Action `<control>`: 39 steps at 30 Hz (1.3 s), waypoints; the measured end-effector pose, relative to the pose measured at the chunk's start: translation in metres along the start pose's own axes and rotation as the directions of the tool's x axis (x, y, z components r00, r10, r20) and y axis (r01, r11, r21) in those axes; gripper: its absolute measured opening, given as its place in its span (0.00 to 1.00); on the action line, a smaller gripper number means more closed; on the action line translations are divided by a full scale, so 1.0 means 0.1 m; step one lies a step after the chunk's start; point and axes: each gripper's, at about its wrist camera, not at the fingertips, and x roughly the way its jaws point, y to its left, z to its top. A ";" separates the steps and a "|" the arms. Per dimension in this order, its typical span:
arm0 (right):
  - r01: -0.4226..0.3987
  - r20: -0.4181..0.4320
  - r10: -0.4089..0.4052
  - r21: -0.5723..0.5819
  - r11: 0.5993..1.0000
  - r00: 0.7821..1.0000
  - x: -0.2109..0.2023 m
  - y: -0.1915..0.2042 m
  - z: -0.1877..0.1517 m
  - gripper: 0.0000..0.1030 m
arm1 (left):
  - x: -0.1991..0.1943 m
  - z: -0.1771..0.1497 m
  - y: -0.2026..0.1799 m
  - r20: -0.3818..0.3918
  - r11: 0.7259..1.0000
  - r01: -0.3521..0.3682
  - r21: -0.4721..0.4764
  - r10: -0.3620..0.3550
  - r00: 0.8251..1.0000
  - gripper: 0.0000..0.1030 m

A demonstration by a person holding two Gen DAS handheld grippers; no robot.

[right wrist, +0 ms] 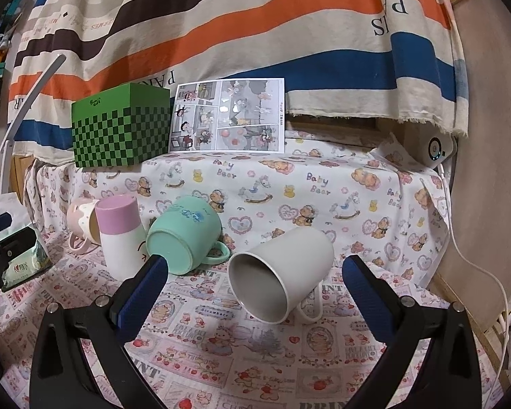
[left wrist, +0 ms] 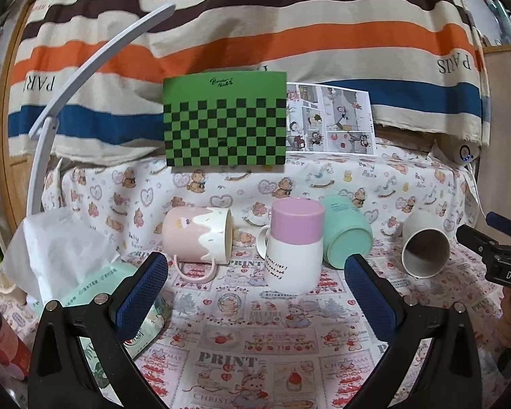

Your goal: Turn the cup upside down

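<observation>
Several cups sit on the printed tablecloth. A pink-and-white cup (left wrist: 294, 247) (right wrist: 121, 235) stands upside down. A pink mug (left wrist: 197, 237) (right wrist: 81, 226) lies on its side left of it. A mint mug (left wrist: 345, 235) (right wrist: 184, 235) lies on its side right of it, base toward me. A white-grey mug (left wrist: 424, 247) (right wrist: 279, 274) lies on its side, mouth toward me. My left gripper (left wrist: 255, 281) is open and empty, just in front of the upside-down cup. My right gripper (right wrist: 255, 284) is open, its fingers either side of the white-grey mug's mouth, not touching it. It also shows at the left wrist view's right edge (left wrist: 494, 248).
A green checkered box (left wrist: 225, 119) (right wrist: 119, 126) and a comic sheet (left wrist: 330, 119) (right wrist: 228, 116) stand at the back against a striped cloth. A tissue pack (left wrist: 95, 286) and a white lamp arm (left wrist: 85, 75) are at left. A white device (right wrist: 437, 150) with cable sits at right.
</observation>
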 end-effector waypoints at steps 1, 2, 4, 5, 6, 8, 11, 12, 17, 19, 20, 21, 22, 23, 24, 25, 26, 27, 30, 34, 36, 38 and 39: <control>0.002 0.002 -0.002 0.006 1.000 1.000 0.00 0.00 0.00 1.00 | -0.01 0.00 -0.01 0.005 1.000 0.001 0.005 -0.002 1.000 1.00; 0.001 -0.005 -0.001 0.020 1.000 1.000 -0.01 -0.01 0.00 1.00 | -0.01 0.00 -0.01 0.004 1.000 0.003 0.005 -0.003 1.000 1.00; -0.001 -0.014 0.002 0.037 0.999 1.000 0.00 -0.03 0.00 1.00 | 0.02 0.00 0.02 -0.009 1.000 0.004 -0.008 -0.004 1.000 1.00; -0.003 -0.014 0.003 0.035 0.999 1.000 0.01 -0.04 0.00 1.00 | 0.02 0.00 0.03 -0.011 1.000 0.000 -0.013 0.000 1.000 1.00; -0.006 -0.014 0.006 0.029 1.000 1.000 0.02 -0.03 0.00 1.00 | 0.02 0.00 0.03 -0.009 1.000 -0.006 -0.016 0.006 1.000 1.00; -0.009 -0.010 0.009 0.018 1.000 1.000 0.02 -0.02 0.00 1.00 | 0.00 0.00 0.02 -0.002 1.000 -0.006 -0.009 0.006 1.000 1.00; -0.009 -0.006 0.009 0.011 1.000 1.000 0.00 0.00 0.00 1.00 | 0.00 0.00 0.00 -0.001 1.000 -0.002 0.002 0.002 1.000 1.00; -0.014 -0.007 0.014 0.026 1.000 1.000 0.00 0.00 0.00 1.00 | 0.00 0.00 0.00 0.000 1.000 -0.003 0.002 0.003 1.000 1.00; -0.006 -0.004 0.006 0.001 1.000 1.000 0.02 0.00 0.00 1.00 | 0.00 0.00 -0.01 -0.003 1.000 -0.003 -0.003 0.003 1.000 1.00; 0.002 0.002 -0.002 -0.014 1.000 1.000 0.00 0.01 0.00 1.00 | 0.00 0.00 0.00 0.001 1.000 -0.003 -0.001 0.003 1.000 1.00; 0.011 -0.001 -0.011 -0.037 0.999 1.000 0.02 0.01 0.01 1.00 | 0.00 0.01 0.00 0.003 1.000 -0.003 -0.002 0.003 1.000 1.00; 0.009 0.000 -0.009 -0.045 0.999 1.000 0.01 0.02 0.01 1.00 | 0.00 0.00 0.00 0.000 1.000 -0.003 -0.005 0.003 1.000 1.00; 0.005 -0.004 -0.005 -0.050 0.999 1.000 0.01 0.03 0.01 1.00 | 0.01 0.00 0.00 -0.004 1.000 -0.003 -0.010 0.003 1.000 1.00; -0.005 -0.010 0.005 -0.055 0.998 1.000 0.02 0.04 0.01 1.00 | 0.02 0.00 0.01 -0.009 1.000 -0.003 -0.013 0.003 1.000 1.00; -0.007 -0.016 0.006 -0.064 0.998 1.000 0.02 0.04 0.00 1.00 | 0.02 0.00 0.00 -0.012 1.000 -0.003 -0.011 0.002 1.000 1.00; -0.005 -0.017 0.004 -0.072 0.997 1.000 0.02 0.05 -0.01 1.00 | 0.02 0.00 -0.01 -0.010 1.000 0.002 -0.006 -0.002 1.000 1.00; -0.003 -0.011 0.002 -0.066 0.998 1.000 0.01 0.06 -0.01 1.00 | 0.01 0.00 -0.02 -0.006 1.000 0.005 -0.001 -0.005 1.000 1.00; 0.004 -0.005 -0.005 -0.063 0.998 1.000 0.00 0.05 -0.01 1.00 | 0.00 0.00 -0.02 -0.001 1.000 0.002 0.003 -0.002 1.000 1.00; 0.017 -0.001 -0.017 -0.038 0.999 1.000 -0.01 0.02 -0.01 1.00 | -0.01 0.00 0.00 0.004 1.000 -0.001 -0.004 0.001 1.000 1.00; 0.008 -0.009 -0.008 -0.019 1.000 1.000 0.01 0.01 -0.02 1.00 | 0.01 0.00 0.03 -0.004 1.000 -0.006 -0.015 0.006 1.000 1.00; 0.005 -0.005 -0.005 -0.022 1.000 1.000 0.01 0.01 -0.01 1.00 | 0.00 0.00 0.01 0.001 1.000 -0.004 -0.008 0.004 1.000 1.00; 0.002 -0.001 -0.002 -0.027 1.000 1.000 0.01 0.02 -0.02 1.00 | 0.00 0.00 0.01 0.000 1.000 -0.002 -0.006 0.002 1.000 1.00; 0.002 -0.001 -0.002 -0.030 1.000 1.000 0.01 0.03 -0.02 1.00 | 0.00 0.00 0.01 0.000 1.000 -0.003 -0.008 0.003 1.000 1.00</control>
